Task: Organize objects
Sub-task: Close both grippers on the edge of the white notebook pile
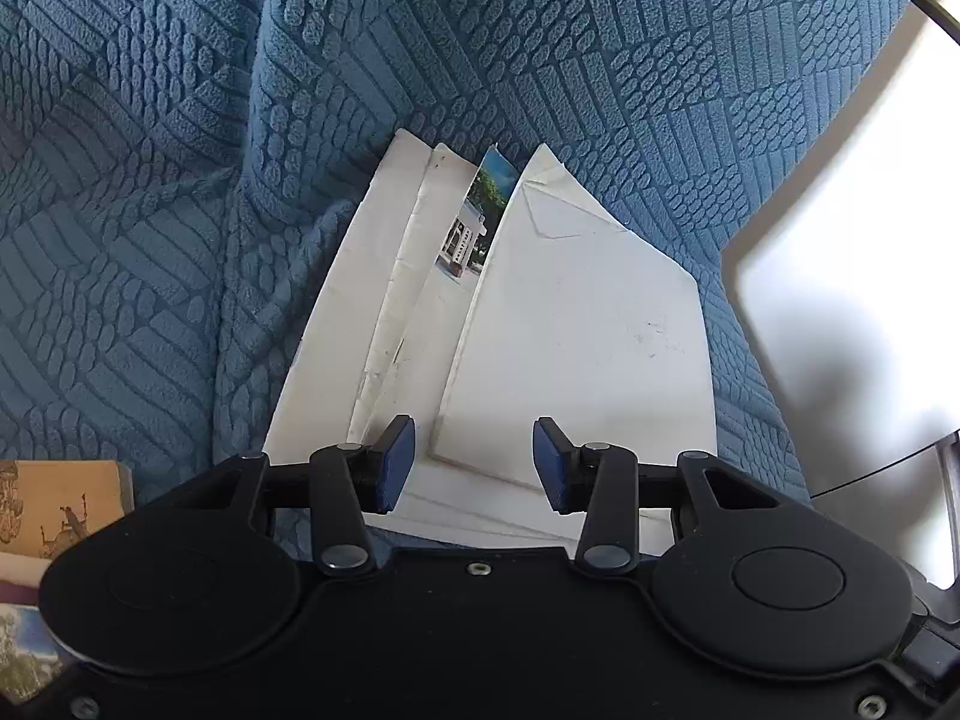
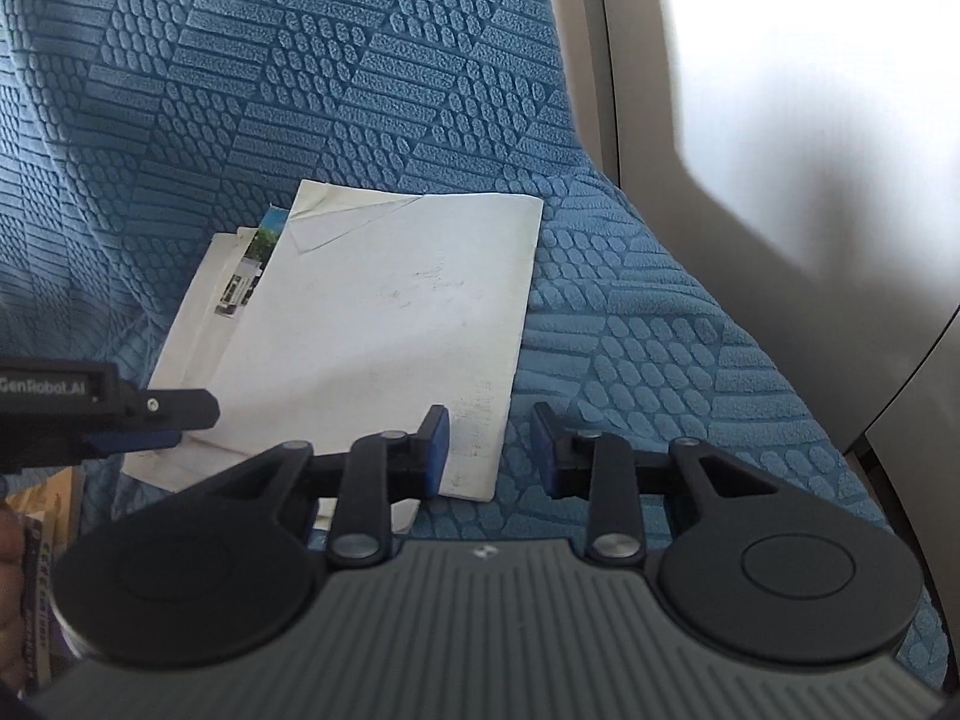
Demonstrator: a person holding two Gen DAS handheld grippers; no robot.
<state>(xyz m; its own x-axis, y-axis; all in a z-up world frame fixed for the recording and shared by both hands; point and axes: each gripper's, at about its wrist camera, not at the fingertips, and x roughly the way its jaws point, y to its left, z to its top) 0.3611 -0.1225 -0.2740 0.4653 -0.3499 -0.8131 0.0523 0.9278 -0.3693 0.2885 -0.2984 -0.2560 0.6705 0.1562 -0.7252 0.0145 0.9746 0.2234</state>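
We see a loose stack of white papers lying on the seat of a sofa covered in blue textured fabric, close to the seat's front edge and just in front of the backrest. The top sheet has a folded-over far corner, and a colour photograph pokes out from between the sheets to the left of it. To the left of the stack, at the edge of view, lie some printed booklets.

We judge the papers light, thin and floppy, and likely to fan apart or slide over one another, so we would pinch the whole stack at its near edge, where the sheets overlap, rather than take one sheet alone. The soft cushion beneath should give a little.

The left gripper hangs over the stack's near edge, its jaws partly open with paper below the gap, and the pads grip nothing. The right gripper has its jaws partly open too, straddling the top sheet's near right corner without pinching it.
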